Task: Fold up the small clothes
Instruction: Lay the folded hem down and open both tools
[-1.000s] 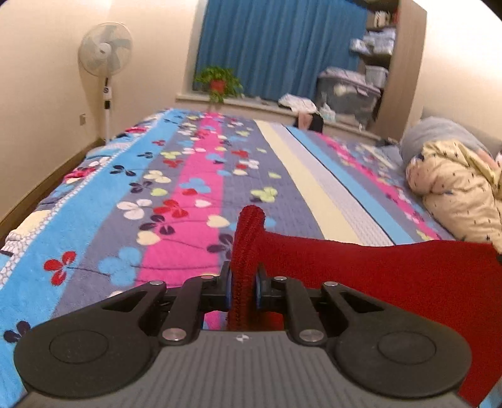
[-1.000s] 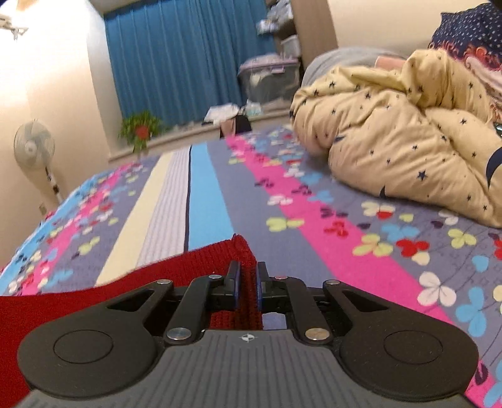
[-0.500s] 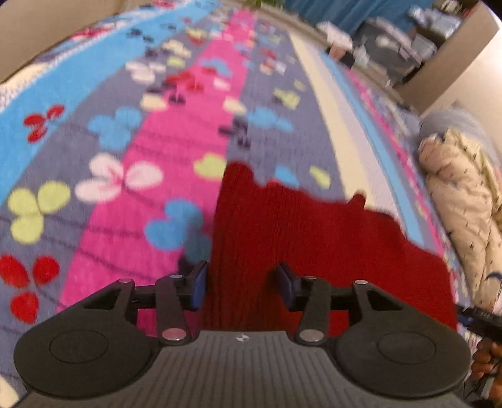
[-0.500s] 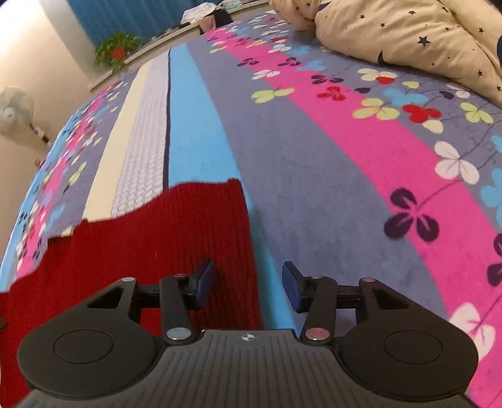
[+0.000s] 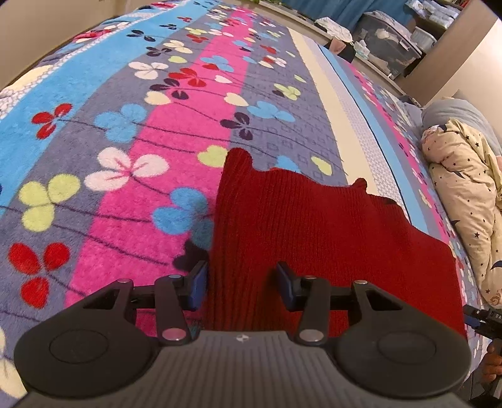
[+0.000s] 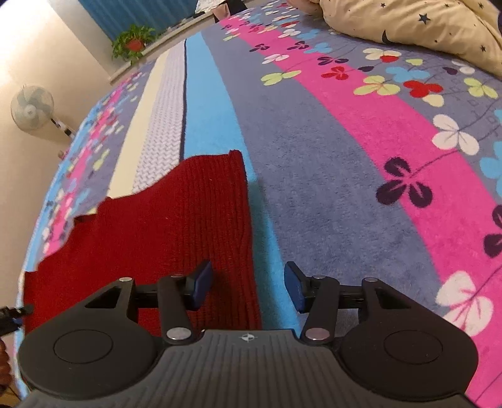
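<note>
Bed surface: a plush fleece blanket (image 5: 131, 150) in lengthwise stripes of sky blue, grey-violet, hot pink and cream, printed with clover-like flowers in white, red, yellow-green and dark purple. It covered the whole mattress, and a quilted pale band ran alongside the cream stripe.

The dark red rib-knit garment (image 5: 329, 226) lay spread flat on the blanket, one corner reaching onto the pink stripe in the left wrist view, its opposite edge lying along the blue stripe in the right wrist view.

Left gripper (image 5: 241, 285): jaws had just been opening and stood moderately apart, straddling the garment's left edge; pads not pressing the knit. Right gripper (image 6: 248, 285): jaws likewise just opened and stood apart over the garment's right edge, with the left blue pad above the red knit and the right pad above bare blanket. Neither held anything.

Room: a bunched cream quilt with dark stars (image 5: 464, 201) sat on the far side of the bed, touching a grey pillow (image 5: 455, 110). Beyond the foot stood a blue curtain (image 6: 131, 12), a potted green plant in a red pot (image 6: 133, 42) on a ledge, a white pedestal fan (image 6: 31, 108) against the cream wall, and translucent storage bins (image 5: 389, 44).
</note>
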{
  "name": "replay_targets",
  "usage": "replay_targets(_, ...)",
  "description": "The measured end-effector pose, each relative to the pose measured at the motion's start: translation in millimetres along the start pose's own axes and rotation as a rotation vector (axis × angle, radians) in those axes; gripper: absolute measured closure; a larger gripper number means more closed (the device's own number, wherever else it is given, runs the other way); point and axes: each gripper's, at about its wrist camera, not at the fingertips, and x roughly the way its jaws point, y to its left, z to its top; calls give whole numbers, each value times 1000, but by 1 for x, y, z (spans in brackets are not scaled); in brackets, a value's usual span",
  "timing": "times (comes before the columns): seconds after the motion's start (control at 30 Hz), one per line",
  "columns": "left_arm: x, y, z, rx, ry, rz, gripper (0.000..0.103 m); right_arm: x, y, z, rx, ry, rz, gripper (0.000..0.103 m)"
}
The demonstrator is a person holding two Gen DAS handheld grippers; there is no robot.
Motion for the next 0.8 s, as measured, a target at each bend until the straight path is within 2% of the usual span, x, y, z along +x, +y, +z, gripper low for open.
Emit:
replay_targets(0.1,-3,1,-4,6,11,-1,52,-2,2,-2,-9,14,57,42)
replay_targets(0.13,-2,0,-5,11,18,0,52,-1,3,-3,-20,28,66,37)
replay_targets(0.23,-1,-1,-8,29,24,12,53,8,9,-9,-64,91,44,26)
replay_targets(0.3,-1,-1,-9,33,17,8,67,8,10,-10,-67,92,33,25)
replay_targets(0.33,-2,-2,-9,43,13,6,81,7,11,-10,-63,89,33,25)
replay_targets(0.47,-4,-7,-10,84,-2,17,86,5,14,-12,-76,85,31,26)
replay_targets(0.5,-4,-7,-10,86,-5,18,86,5,15,-13,-84,86,36,28)
replay_targets(0.57,-5,-7,-9,79,-14,18,87,4,16,-14,-94,87,60,42)
replay_targets(0.6,-6,-6,-8,73,-19,18,88,2,17,-14,-100,87,74,46)
replay_targets(0.63,-6,-5,-7,65,-25,19,88,2,17,-12,-111,83,86,59)
replay_targets(0.7,-10,-3,-5,44,-56,19,89,-1,23,-13,-159,60,100,75)
replay_targets(0.73,-13,-2,-3,35,-72,14,89,-5,27,-13,-197,31,92,89)
replay_targets(0.8,-18,-2,-1,23,-97,5,89,-13,30,-11,-212,-30,107,90)
